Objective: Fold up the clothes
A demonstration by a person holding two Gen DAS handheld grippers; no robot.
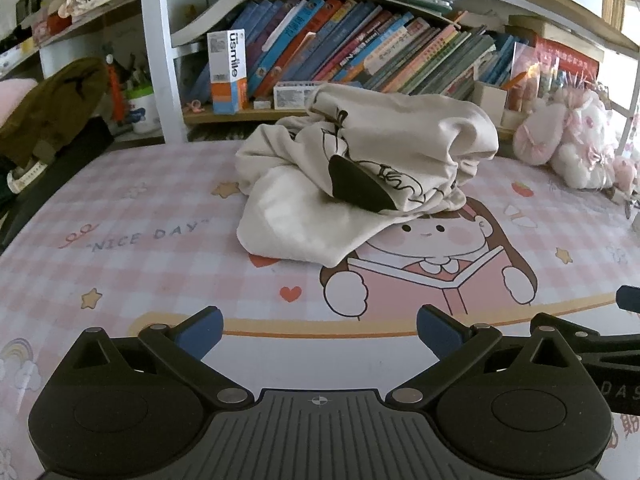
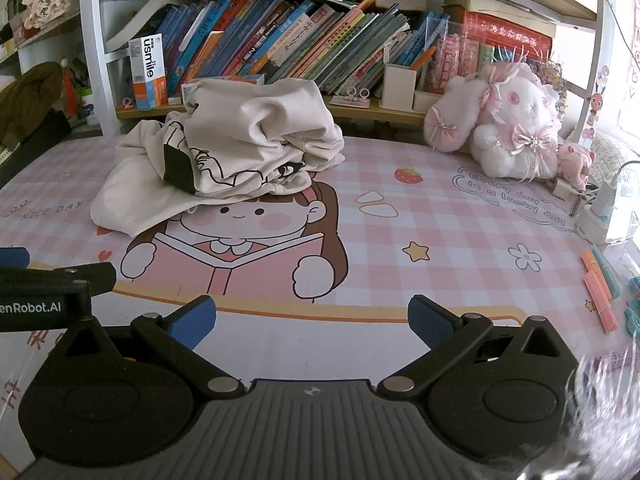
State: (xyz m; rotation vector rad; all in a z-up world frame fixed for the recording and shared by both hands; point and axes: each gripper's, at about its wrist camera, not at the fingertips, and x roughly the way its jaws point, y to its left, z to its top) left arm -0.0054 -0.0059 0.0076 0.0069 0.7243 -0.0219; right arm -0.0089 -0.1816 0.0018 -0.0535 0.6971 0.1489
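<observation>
Both tools are just parked at the near edge for now: the left tool (image 1: 319, 334) and right tool (image 2: 312, 322) sit side by side with their blue-padded jaws spread wide and nothing held, probably lining up before going in. The crumpled cream cotton garment with black line-art print (image 1: 360, 176) sits in a heap at the far side of the worktop, on the pink checked cartoon-girl mat (image 2: 400, 216), well apart from both tools. Looks like folding hasn't started; it'd need spreading flat first. A fluffy white-and-pink plush rabbit (image 2: 516, 128) sits far right, out of the way.

Pink checked cartoon desk mat (image 2: 440, 216), slanted books (image 2: 280, 52) on shelf, plush bunny (image 2: 516, 128), usmile box (image 1: 228, 72)
</observation>
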